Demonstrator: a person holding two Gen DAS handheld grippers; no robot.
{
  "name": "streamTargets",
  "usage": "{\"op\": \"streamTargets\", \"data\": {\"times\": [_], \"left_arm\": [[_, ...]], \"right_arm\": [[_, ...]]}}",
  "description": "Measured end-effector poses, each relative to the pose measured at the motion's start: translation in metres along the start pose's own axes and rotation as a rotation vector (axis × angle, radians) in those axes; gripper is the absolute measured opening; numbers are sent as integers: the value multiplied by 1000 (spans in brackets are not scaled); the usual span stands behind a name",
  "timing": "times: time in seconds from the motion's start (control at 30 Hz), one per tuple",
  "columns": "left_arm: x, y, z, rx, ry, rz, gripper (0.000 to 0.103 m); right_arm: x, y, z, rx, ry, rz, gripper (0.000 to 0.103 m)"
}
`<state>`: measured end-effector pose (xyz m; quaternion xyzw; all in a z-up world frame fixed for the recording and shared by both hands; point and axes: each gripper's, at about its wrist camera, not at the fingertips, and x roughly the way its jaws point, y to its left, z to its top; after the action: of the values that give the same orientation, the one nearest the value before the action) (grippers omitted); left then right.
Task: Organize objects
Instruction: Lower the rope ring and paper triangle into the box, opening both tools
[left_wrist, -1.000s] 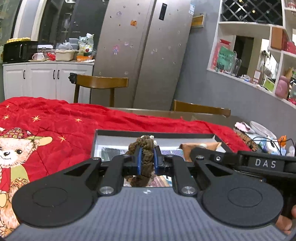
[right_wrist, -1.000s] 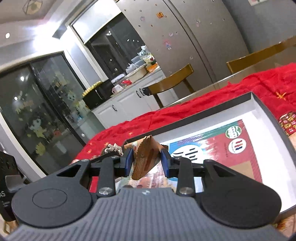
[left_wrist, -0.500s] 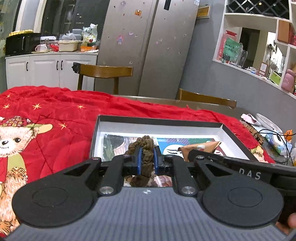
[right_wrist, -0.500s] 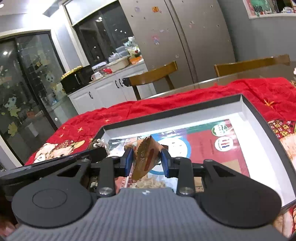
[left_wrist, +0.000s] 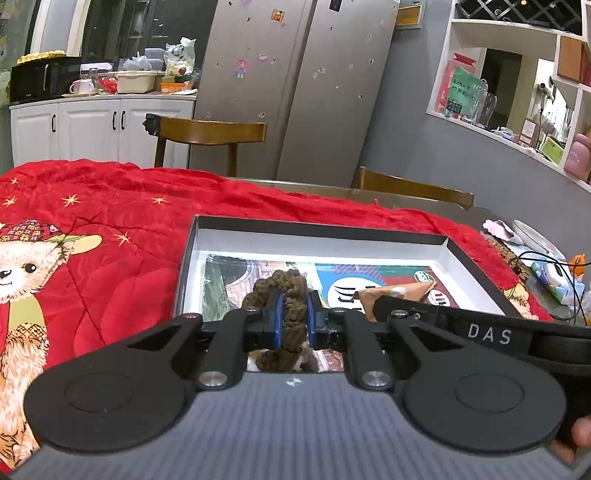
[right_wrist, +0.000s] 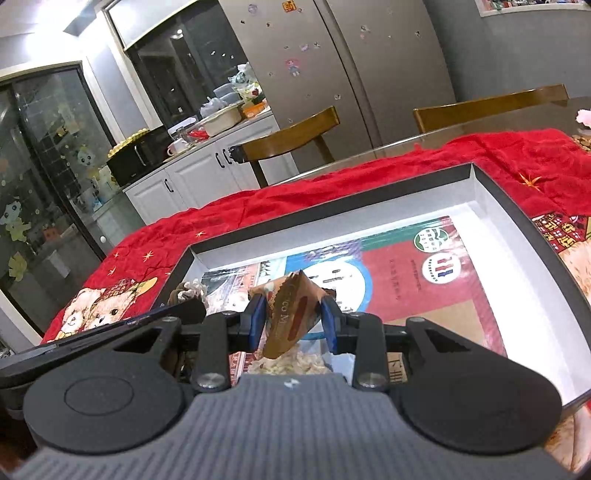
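My left gripper (left_wrist: 293, 317) is shut on a brown braided scrunchie (left_wrist: 291, 295) and holds it over the near left part of a shallow black box (left_wrist: 317, 227) with a white inside and printed sheets on its floor. My right gripper (right_wrist: 293, 319) is shut on a brown snack packet (right_wrist: 293, 314) over the same box (right_wrist: 517, 206). The right gripper and its packet (left_wrist: 399, 291) show at the right of the left wrist view. The scrunchie's end (right_wrist: 186, 291) shows at the left of the right wrist view.
The box lies on a red quilt (left_wrist: 110, 221) with a bear print. Wooden chairs (left_wrist: 210, 134) stand behind the table. Cables and small items (left_wrist: 546, 266) lie at the table's right end. A pale scrunchie-like thing (right_wrist: 284, 362) lies in the box under the packet.
Both grippers tilted down and moved over the box, so more of the box floor shows. Each keeps its hold on its object.
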<state>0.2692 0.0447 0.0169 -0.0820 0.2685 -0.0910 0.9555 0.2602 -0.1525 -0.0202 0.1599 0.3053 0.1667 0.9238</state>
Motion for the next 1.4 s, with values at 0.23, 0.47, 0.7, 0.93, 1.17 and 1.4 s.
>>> {"op": "streamTargets", "data": {"times": [0.23,0.47,0.7,0.93,1.17,1.4], "left_arm": [[4,1,-1,-4,18,0,15],[7,2,-3,-2,31,-10,15],[11,5,-4,-10,44,-20,15],[13,5,-5,-7,60,-22,16],[16,10,1,-54,103,-20,43],[2,13,14,-83,67,-40,68]], "right_arm": [[3,-2,1,9,13,6,37],[5,-2,-1,10,21,-4,37],[7,1,-2,-12,22,-11,37],[6,2,-3,-22,26,-7,37],[-7,3,1,-28,-9,32,59],[-31,5,11,-52,-75,52,65]]}}
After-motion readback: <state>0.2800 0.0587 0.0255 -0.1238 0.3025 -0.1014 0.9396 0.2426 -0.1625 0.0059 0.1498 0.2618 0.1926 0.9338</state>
